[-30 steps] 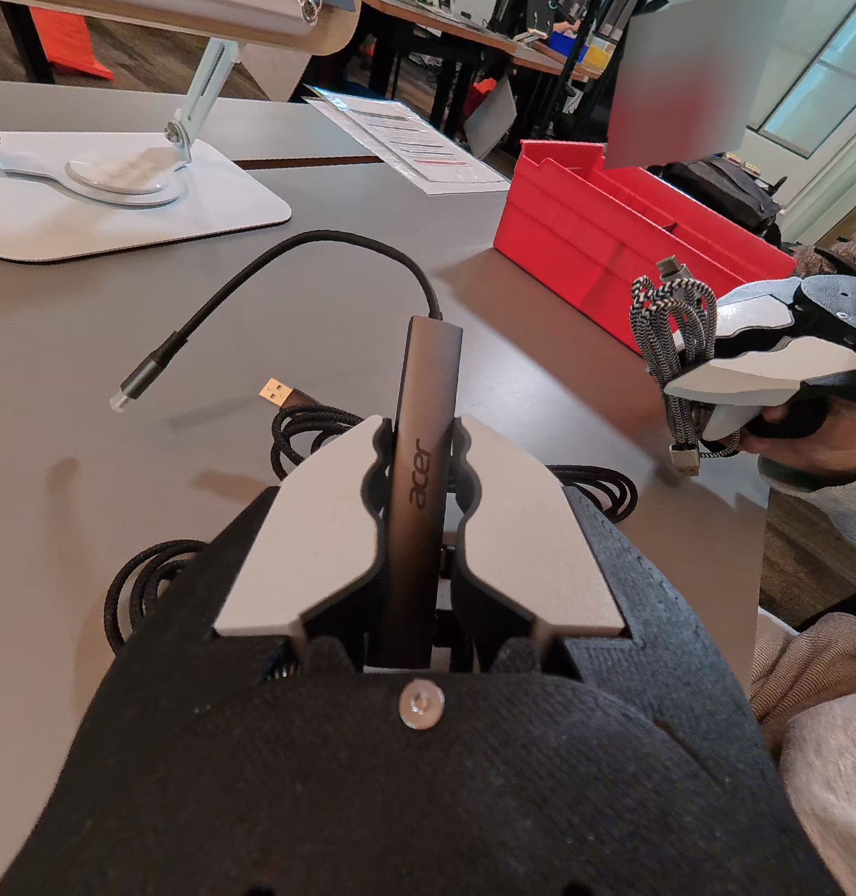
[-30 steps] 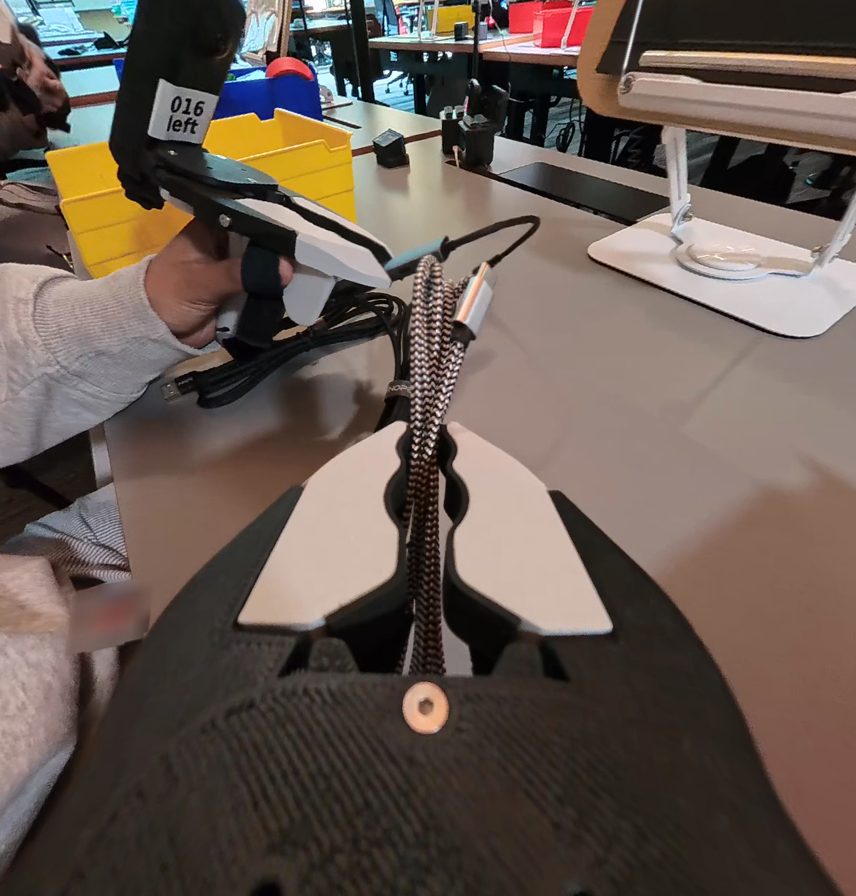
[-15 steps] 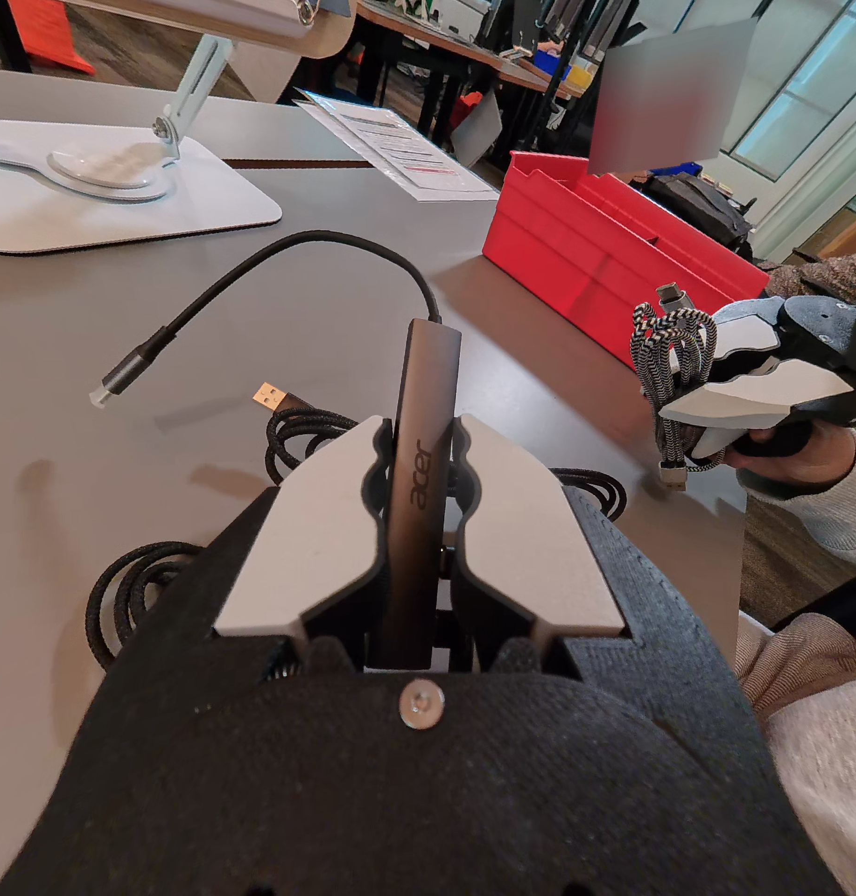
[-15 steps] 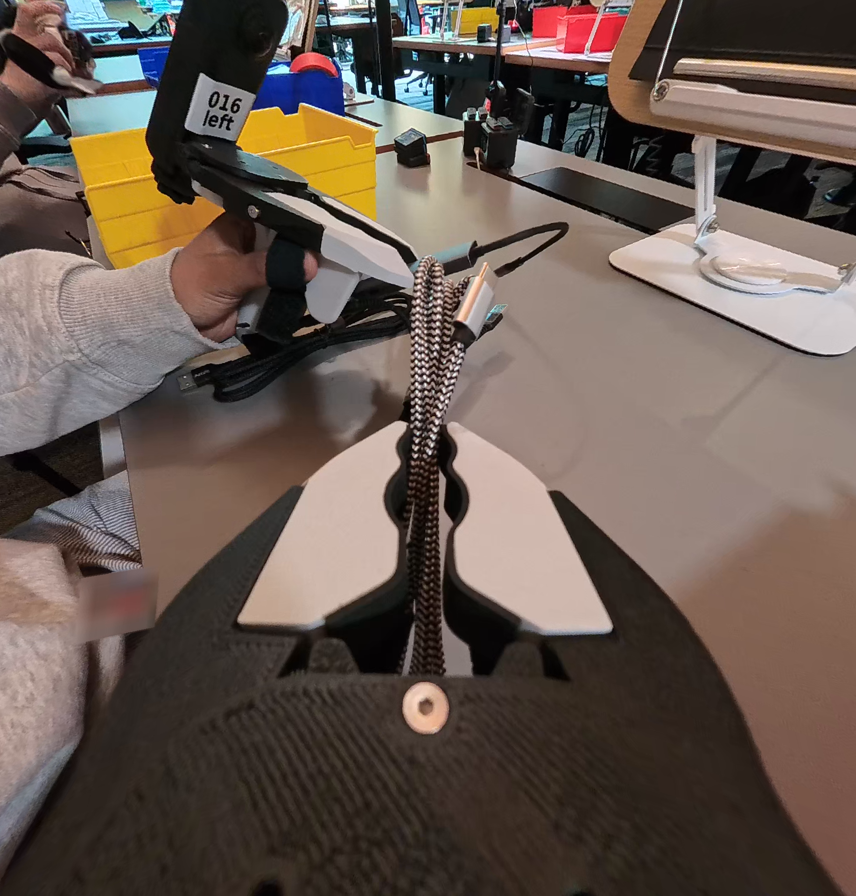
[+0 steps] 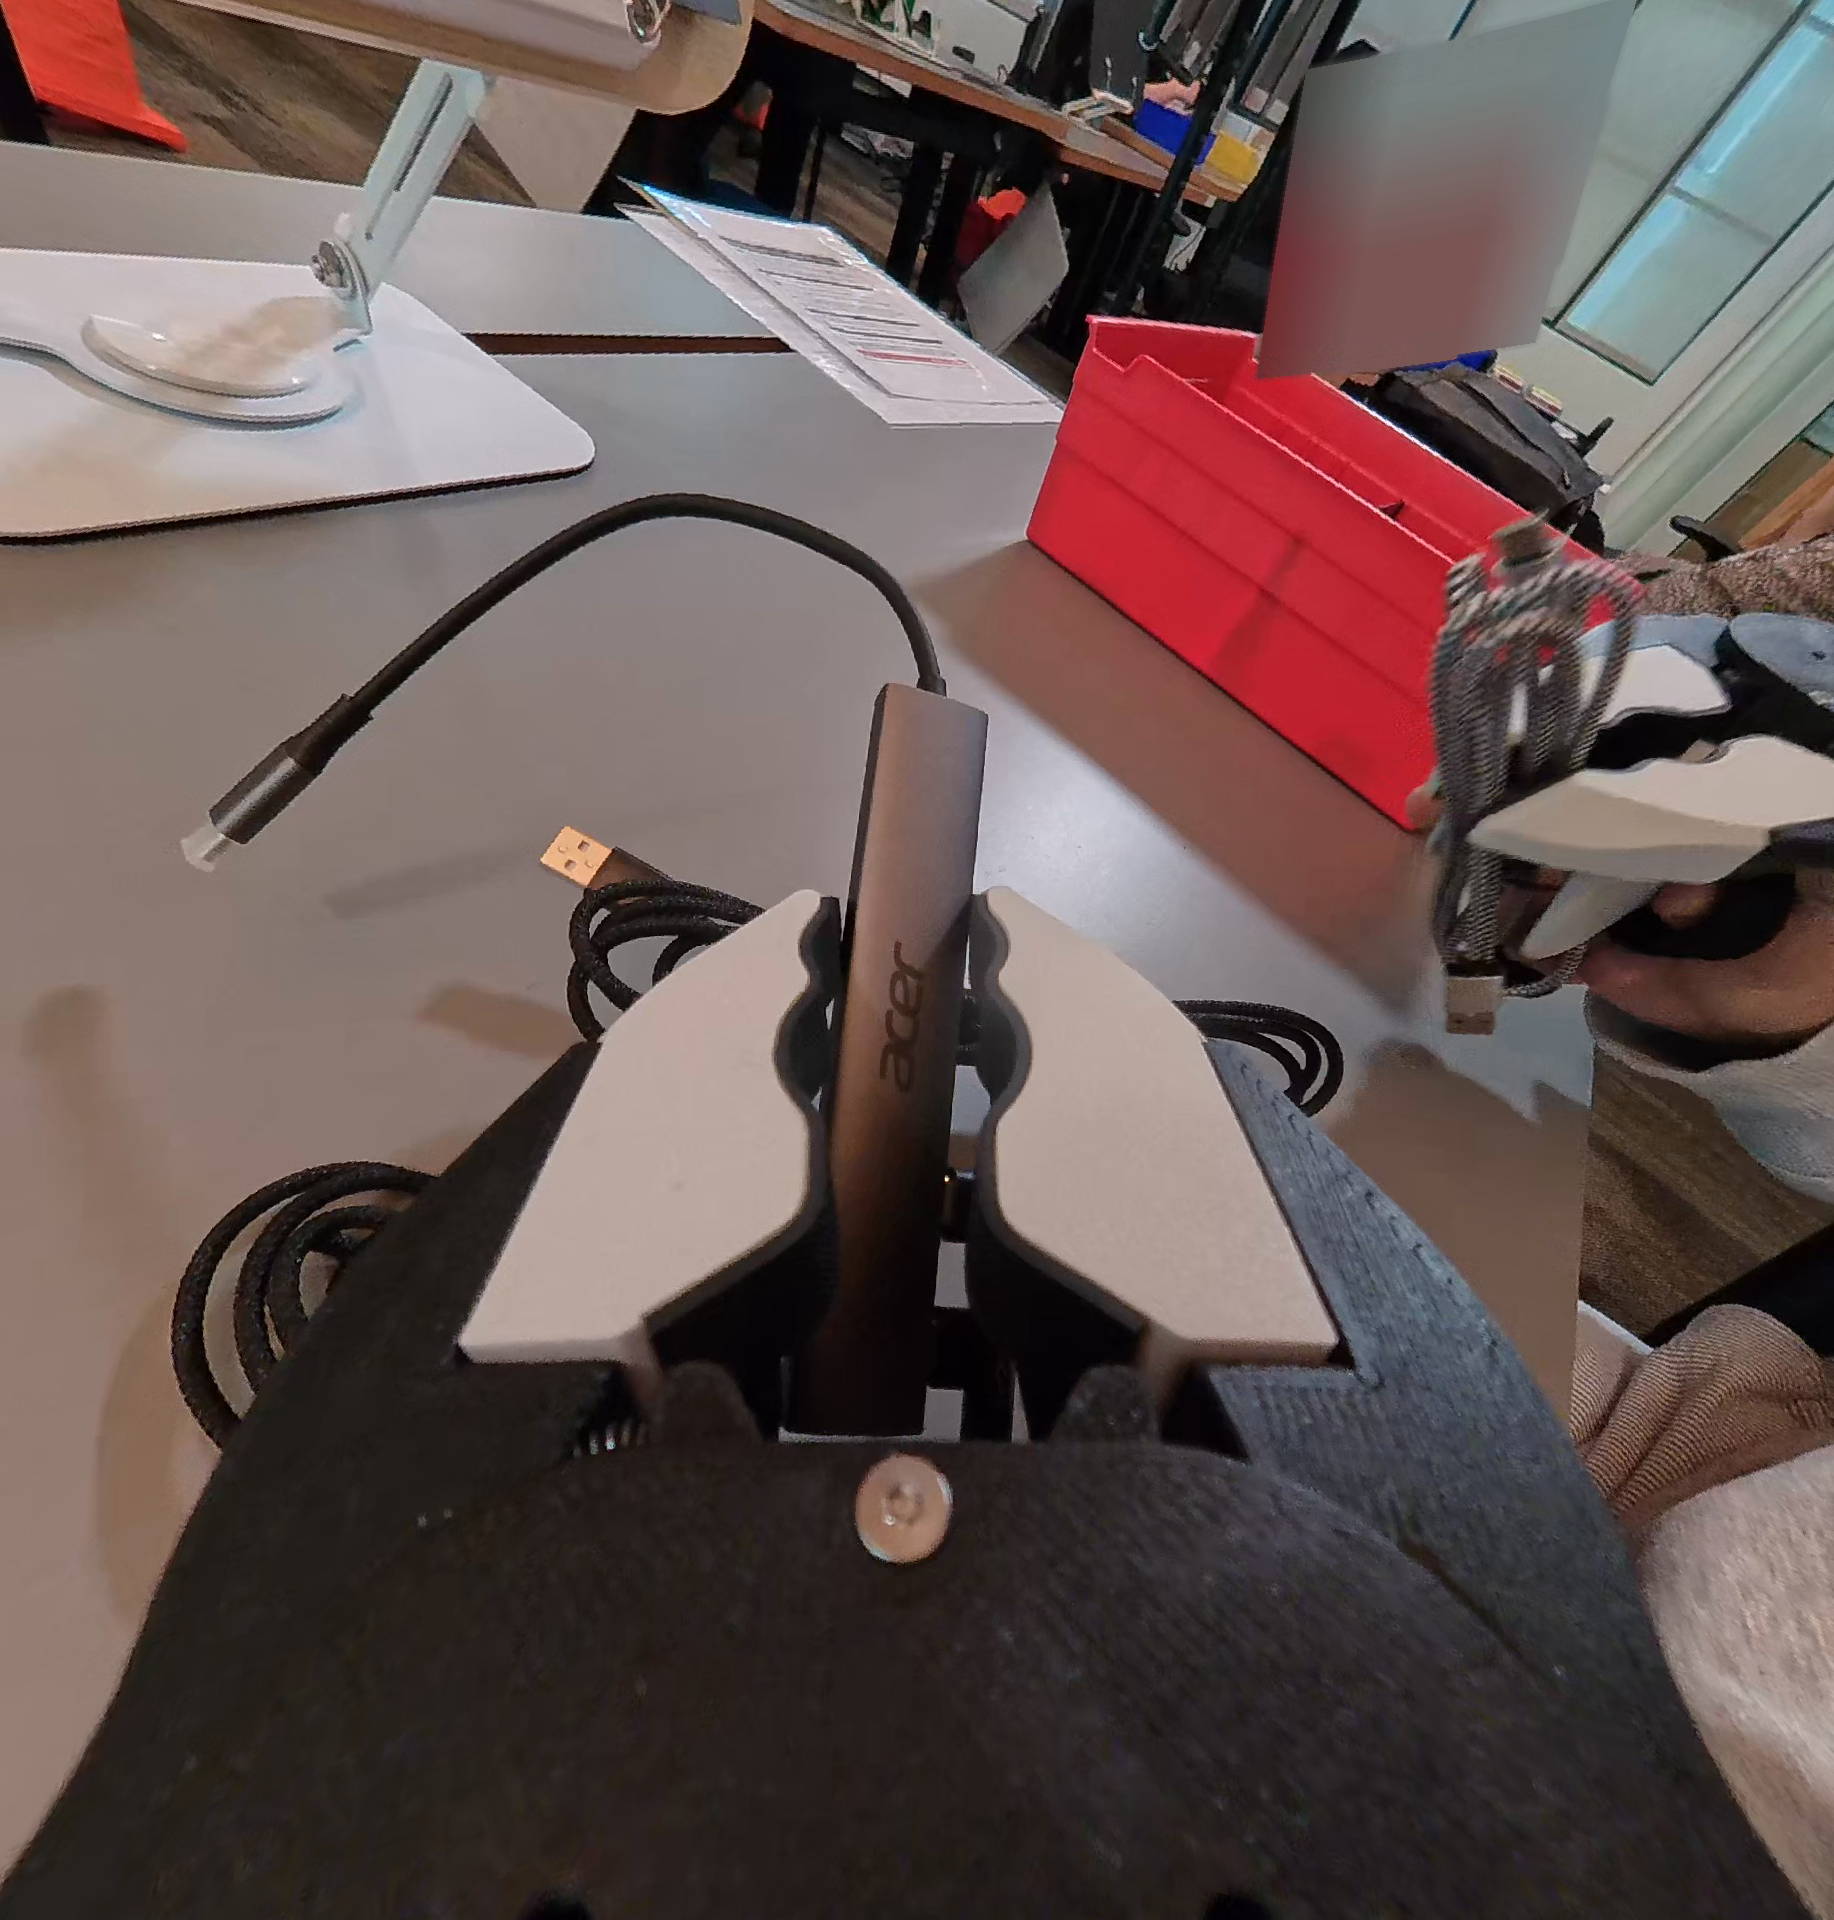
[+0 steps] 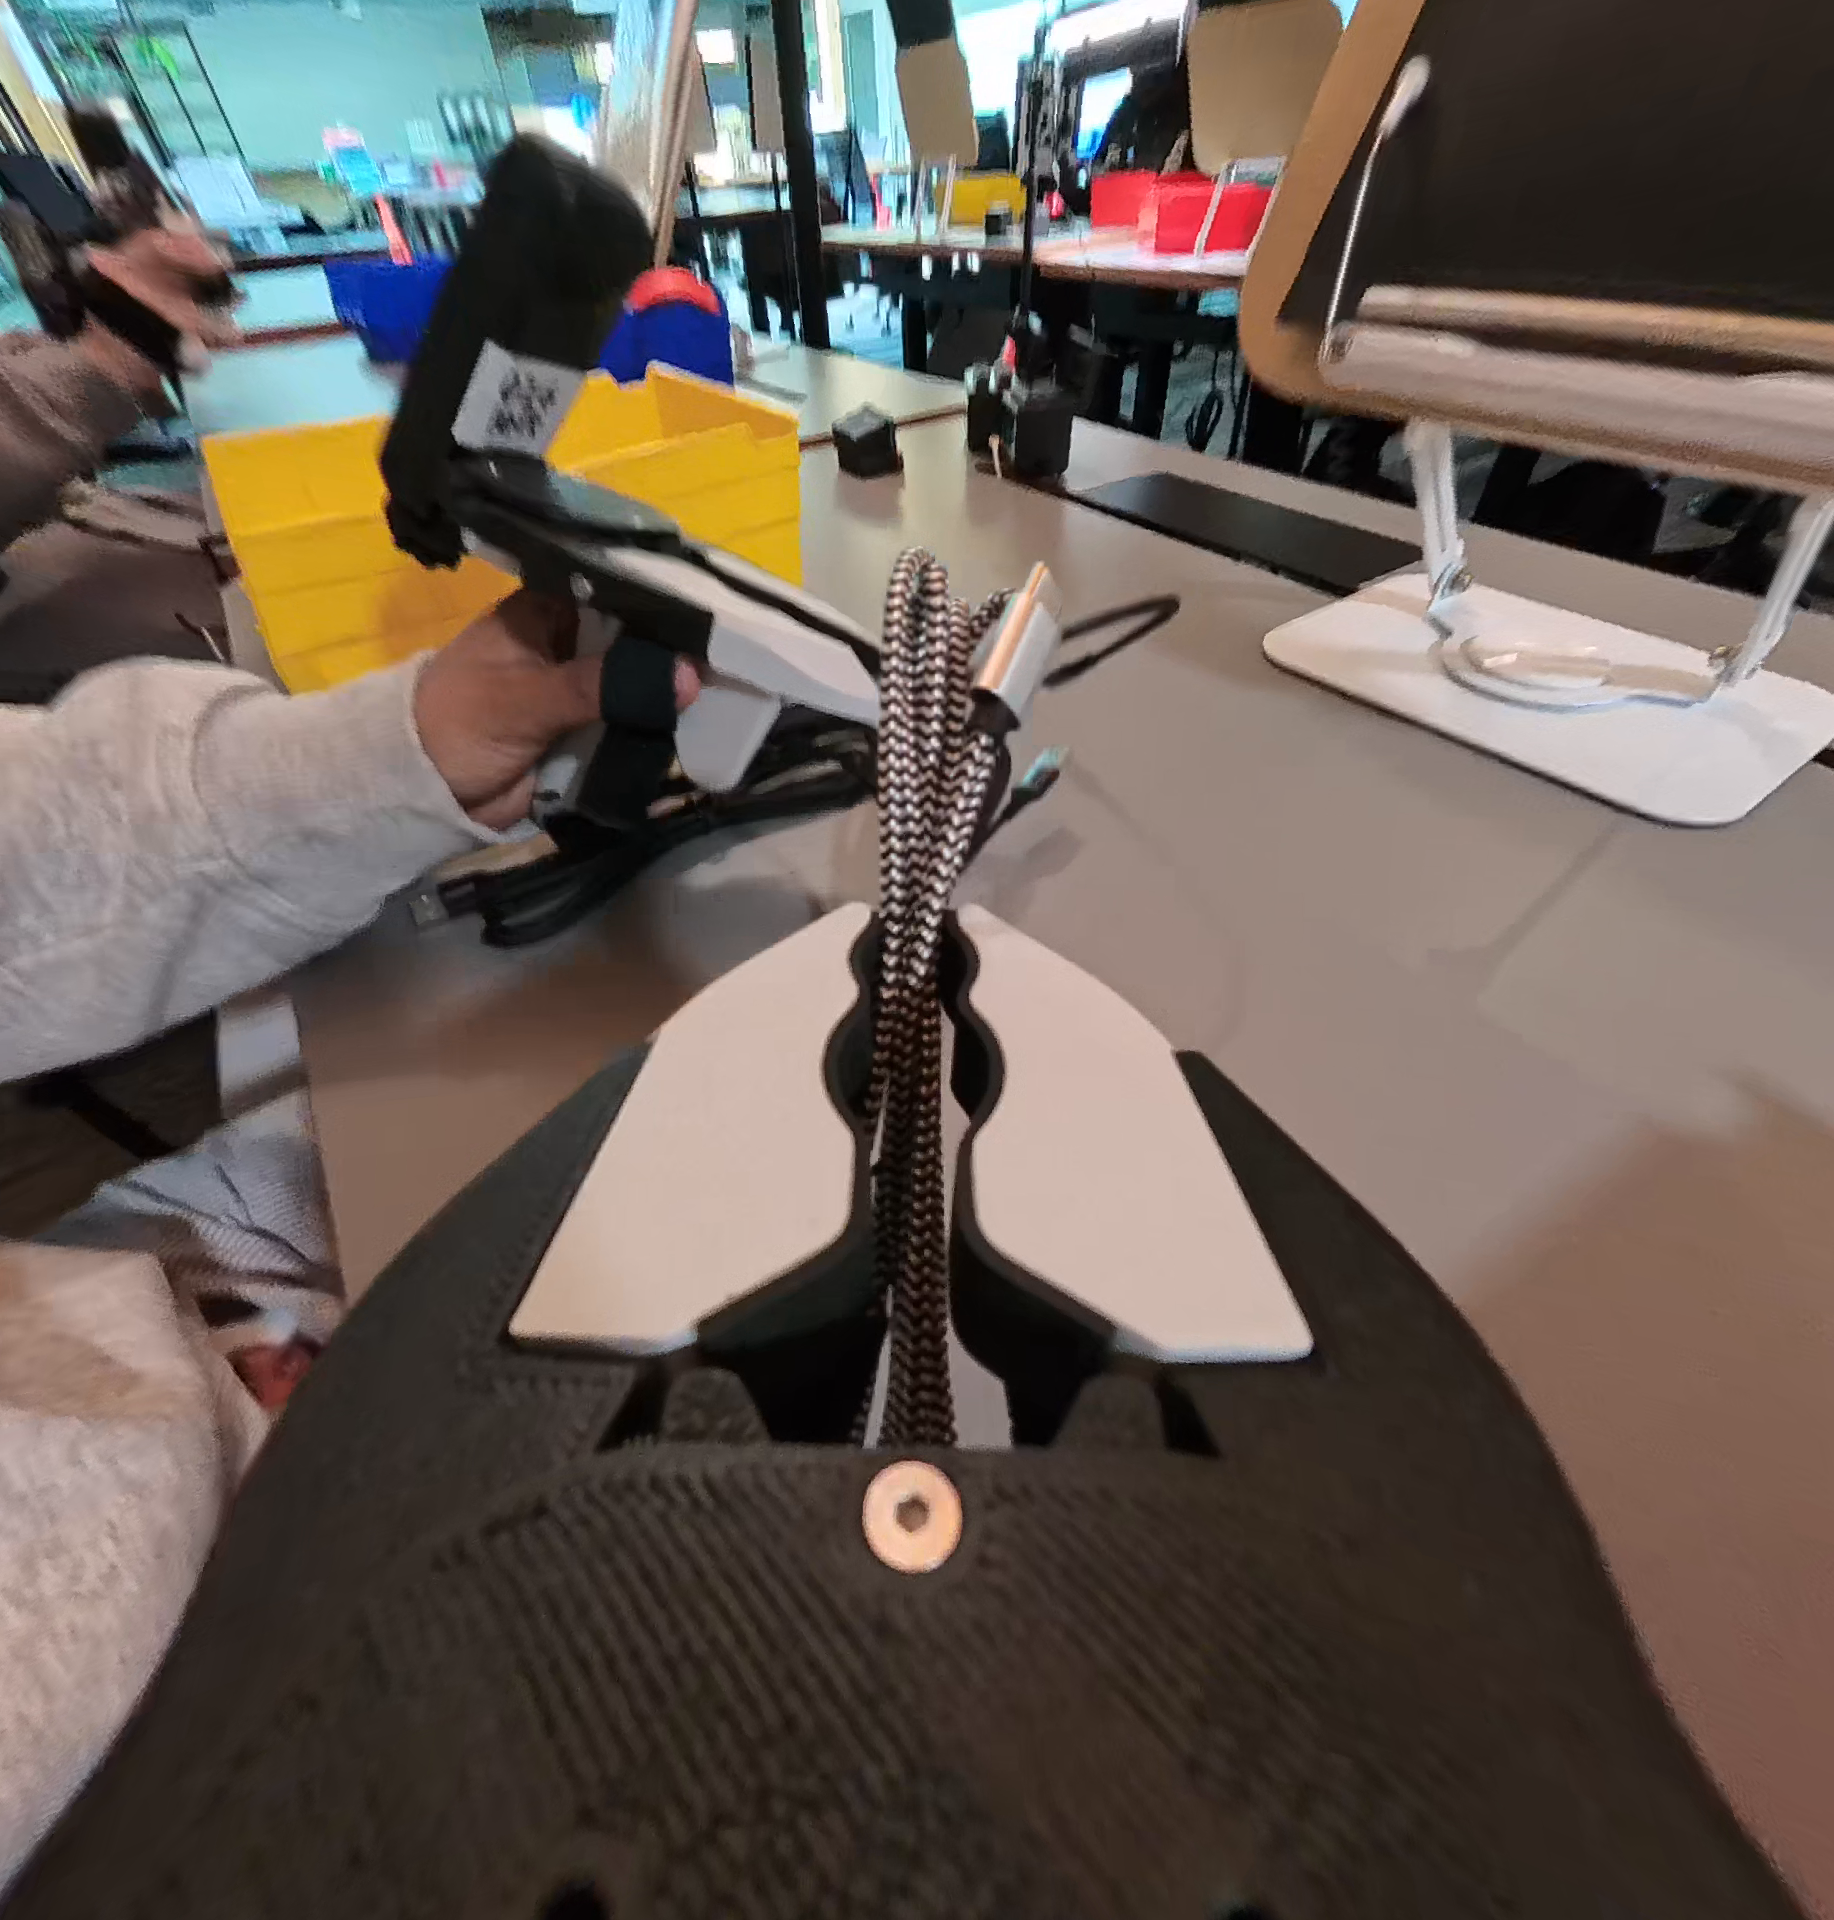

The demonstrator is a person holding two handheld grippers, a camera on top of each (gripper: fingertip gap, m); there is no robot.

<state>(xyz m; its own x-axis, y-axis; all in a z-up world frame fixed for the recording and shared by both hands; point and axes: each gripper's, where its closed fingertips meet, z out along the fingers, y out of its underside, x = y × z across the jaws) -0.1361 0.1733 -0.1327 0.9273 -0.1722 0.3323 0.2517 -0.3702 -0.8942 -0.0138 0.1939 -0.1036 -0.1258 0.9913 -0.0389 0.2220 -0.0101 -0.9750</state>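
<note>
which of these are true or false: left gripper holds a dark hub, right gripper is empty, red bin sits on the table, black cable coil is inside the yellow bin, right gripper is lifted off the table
1. The left gripper holds a dark slim hub. True: its fingers are shut on it.
2. The right gripper is empty. False: it is shut on a bundled black-and-white braided cable.
3. A red bin sits on the grey table. True.
4. The black cable coil lies inside the yellow bin. False: it lies on the table under the left gripper.
5. The right gripper is lifted off the table. True: the left wrist view shows it held in the air beside the table's edge.
</note>
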